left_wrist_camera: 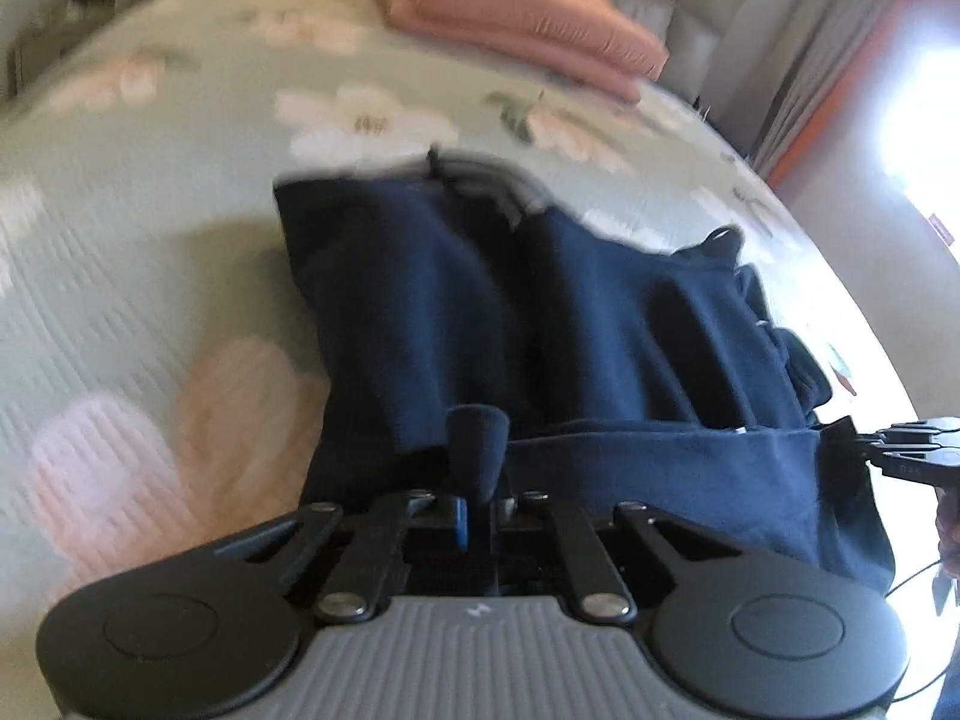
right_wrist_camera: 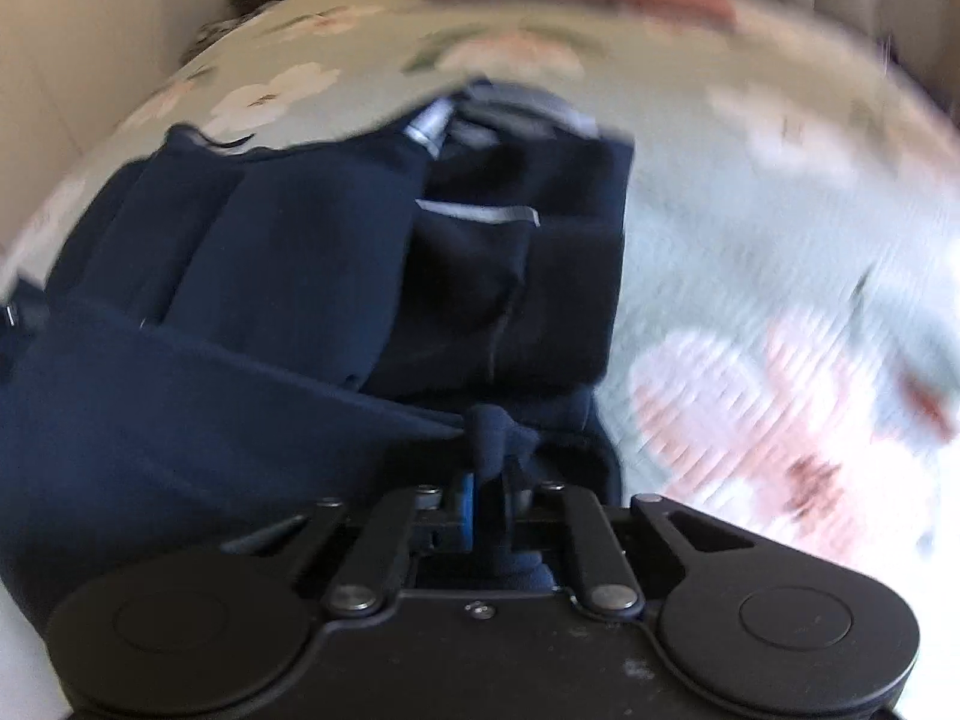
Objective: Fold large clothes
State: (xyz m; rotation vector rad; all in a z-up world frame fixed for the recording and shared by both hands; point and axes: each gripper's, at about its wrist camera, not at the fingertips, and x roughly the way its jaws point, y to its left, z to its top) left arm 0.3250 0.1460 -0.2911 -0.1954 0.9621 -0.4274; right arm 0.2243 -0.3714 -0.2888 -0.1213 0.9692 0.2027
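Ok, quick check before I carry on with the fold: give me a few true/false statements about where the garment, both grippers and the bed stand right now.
1. The left gripper is shut on the near edge of the navy garment. True.
2. The right gripper hangs open above the cloth. False: it is shut on a bunched bit of the garment's near edge.
3. The garment lies on a floral bedspread. True.
4. The folded pink blanket lies on top of the garment. False: it sits apart, at the far end of the bed.
5. The garment is bright red. False: it is dark navy.
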